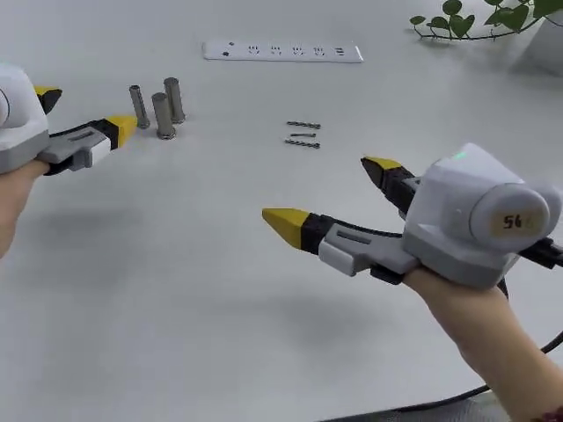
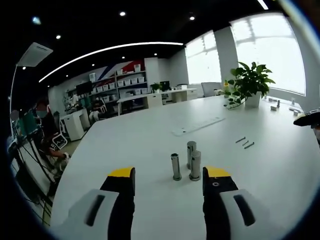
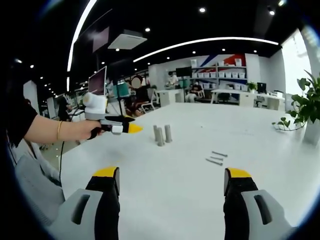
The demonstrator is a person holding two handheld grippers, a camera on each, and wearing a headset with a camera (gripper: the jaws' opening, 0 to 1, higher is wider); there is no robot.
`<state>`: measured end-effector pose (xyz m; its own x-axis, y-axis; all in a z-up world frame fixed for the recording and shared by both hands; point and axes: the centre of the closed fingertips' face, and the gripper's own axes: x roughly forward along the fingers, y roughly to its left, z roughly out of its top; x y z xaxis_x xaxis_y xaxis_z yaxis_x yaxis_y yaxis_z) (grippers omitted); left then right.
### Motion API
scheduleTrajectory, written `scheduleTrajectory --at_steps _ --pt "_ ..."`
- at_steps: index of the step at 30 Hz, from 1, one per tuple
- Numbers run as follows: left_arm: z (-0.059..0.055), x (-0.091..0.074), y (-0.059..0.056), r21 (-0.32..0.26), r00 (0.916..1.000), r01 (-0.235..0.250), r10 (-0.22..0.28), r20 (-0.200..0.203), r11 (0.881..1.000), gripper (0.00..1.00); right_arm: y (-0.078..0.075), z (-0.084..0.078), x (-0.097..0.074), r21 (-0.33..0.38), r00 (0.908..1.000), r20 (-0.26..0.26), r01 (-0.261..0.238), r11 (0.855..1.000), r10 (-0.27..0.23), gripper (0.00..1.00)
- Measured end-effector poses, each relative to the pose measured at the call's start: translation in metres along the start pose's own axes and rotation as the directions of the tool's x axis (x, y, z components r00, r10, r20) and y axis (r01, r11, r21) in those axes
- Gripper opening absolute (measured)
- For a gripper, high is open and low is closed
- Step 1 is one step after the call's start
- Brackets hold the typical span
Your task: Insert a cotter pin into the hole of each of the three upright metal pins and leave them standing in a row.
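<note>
Head view: three metal pins (image 1: pixel 164 112) stand bunched off the power strip's (image 1: pixel 283 52) left end. Three cotter pins (image 1: pixel 303 134) lie on the desk (image 1: pixel 176 290) in front of that strip. The left claw (image 1: pixel 86 110) and right claw (image 1: pixel 334 192) gape wide, both empty.

Left gripper view: the pins nearly touch, so one nudge could topple all three.

Right gripper view: those thin, flat cotter pins may slip on pickup.

Bright, even light from ceiling spots (image 2: pixel 122 13), a curved strip lamp (image 2: pixel 150 44) and tall windows (image 2: pixel 270 55) blown out to white casts only soft, faint shadows on the pale tabletop (image 1: pixel 220 290), while both gripper views bend strongly toward their edges.
</note>
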<state>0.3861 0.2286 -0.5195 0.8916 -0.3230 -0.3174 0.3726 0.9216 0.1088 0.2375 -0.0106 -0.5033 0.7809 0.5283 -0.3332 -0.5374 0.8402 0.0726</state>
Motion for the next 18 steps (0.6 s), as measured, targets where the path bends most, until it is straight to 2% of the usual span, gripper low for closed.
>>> scheduleTrajectory --at_steps 5,18 --pt "-0.003 0.012 0.005 -0.010 1.0000 0.009 -0.009 0.000 1.000 0.46 -0.003 -0.002 0.002 0.000 1.0000 -0.005 0.004 1.000 -0.004 0.83" --pt "-0.016 0.043 -0.003 -0.010 0.9969 0.076 -0.076 -0.019 0.997 0.32 -0.009 -0.006 0.006 0.003 0.9996 -0.018 0.023 1.000 -0.023 0.81"
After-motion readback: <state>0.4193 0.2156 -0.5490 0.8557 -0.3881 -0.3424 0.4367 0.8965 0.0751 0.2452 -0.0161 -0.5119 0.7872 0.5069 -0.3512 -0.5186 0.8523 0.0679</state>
